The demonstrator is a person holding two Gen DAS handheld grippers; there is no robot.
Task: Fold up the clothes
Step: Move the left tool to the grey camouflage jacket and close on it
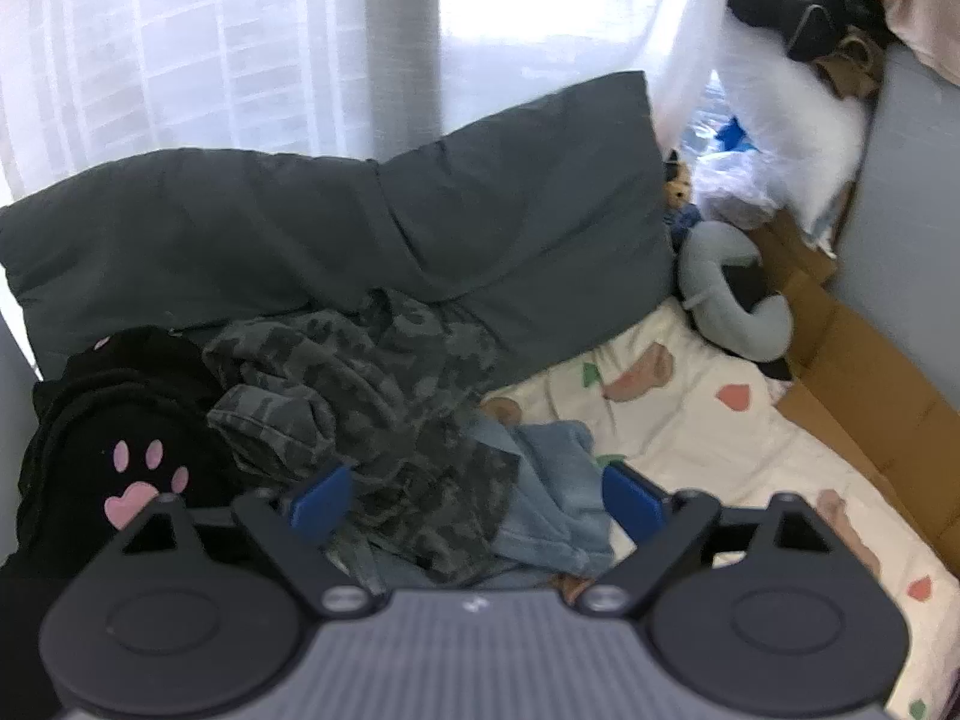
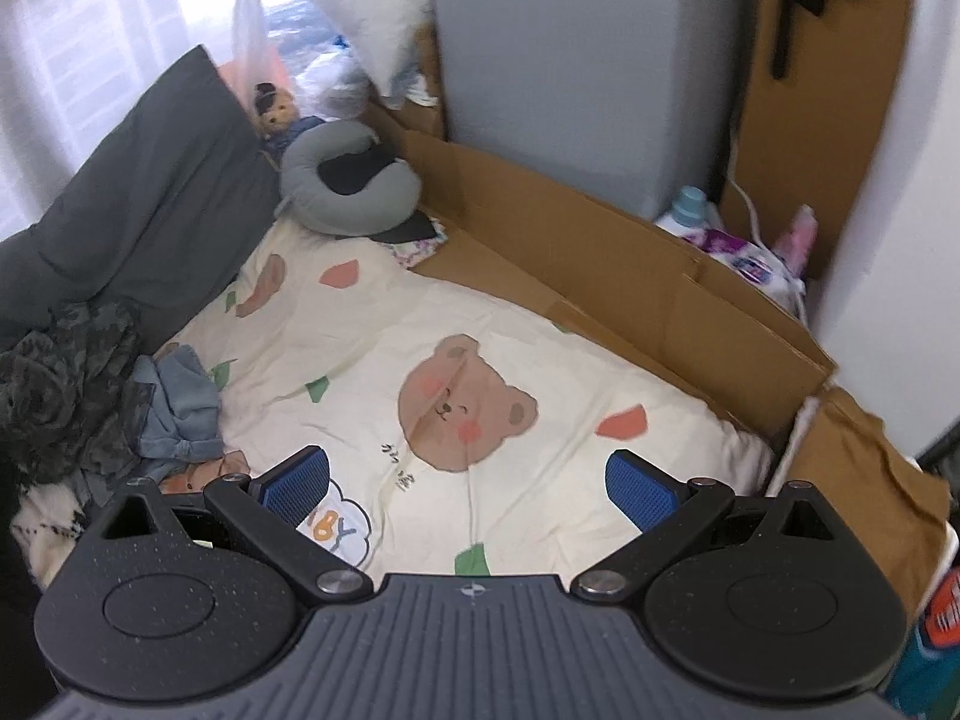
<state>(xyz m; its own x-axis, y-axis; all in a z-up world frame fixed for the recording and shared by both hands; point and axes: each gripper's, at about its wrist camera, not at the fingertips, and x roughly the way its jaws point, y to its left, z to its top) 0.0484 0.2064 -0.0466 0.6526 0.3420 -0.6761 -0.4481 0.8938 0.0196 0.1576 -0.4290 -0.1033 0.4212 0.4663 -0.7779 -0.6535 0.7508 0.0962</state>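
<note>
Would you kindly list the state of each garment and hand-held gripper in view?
Left hand-held gripper: open, empty, over the clothes pile.
Right hand-held gripper: open, empty, above the bear-print sheet.
Camouflage garment: crumpled, unfolded.
Blue denim garment: bunched, unfolded.
Black paw-print garment: heaped, unfolded.

Clothes pile (image 1: 372,396) left on bedsheet (image 2: 540,324)

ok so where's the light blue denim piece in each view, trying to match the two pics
Left wrist view: the light blue denim piece lies low and centre-right, just beyond the open left gripper, against the camouflage garment.
Right wrist view: it sits at the left edge, mid-height, left of the open right gripper, on the bear-print bedsheet.
Shared landmark: the grey neck pillow at the far end of the bed.
</note>
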